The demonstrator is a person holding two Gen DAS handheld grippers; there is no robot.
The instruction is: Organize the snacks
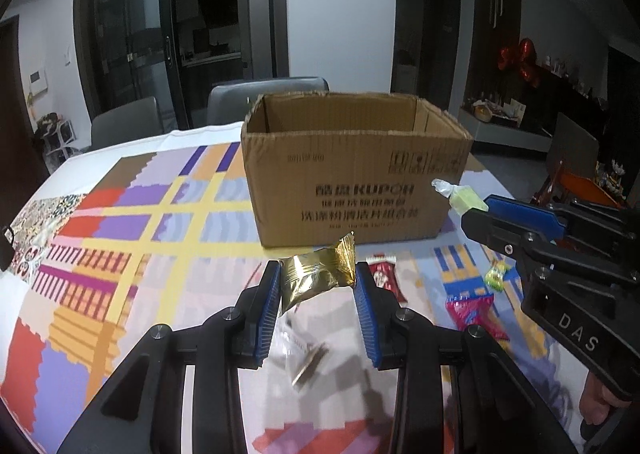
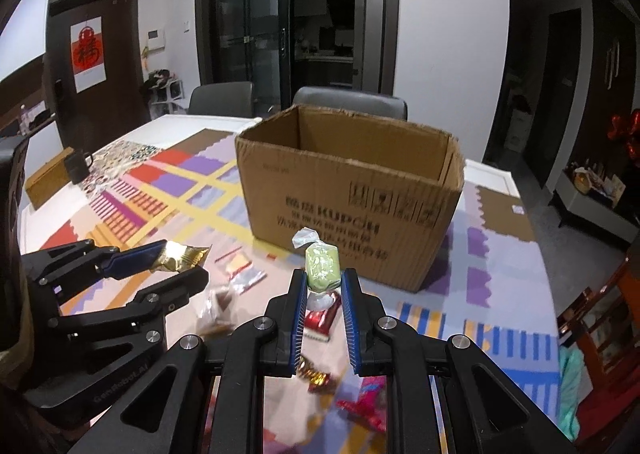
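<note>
An open cardboard box (image 1: 356, 190) stands on the patterned tablecloth; it also shows in the right wrist view (image 2: 352, 210). My left gripper (image 1: 317, 274) is shut on a gold foil snack packet (image 1: 316, 274), held above the table in front of the box; it shows at the left of the right wrist view (image 2: 180, 254). My right gripper (image 2: 323, 278) is shut on a pale green wrapped candy (image 2: 322, 262), also held in front of the box; the candy shows in the left wrist view (image 1: 464, 198).
Loose snacks lie on the cloth below the grippers: a red packet (image 1: 386, 274), a pink packet (image 1: 474, 312), a green candy (image 1: 495, 278), a clear bag (image 1: 304, 358). Grey chairs (image 2: 348, 100) stand behind the table. A dark mug (image 2: 78, 166) sits far left.
</note>
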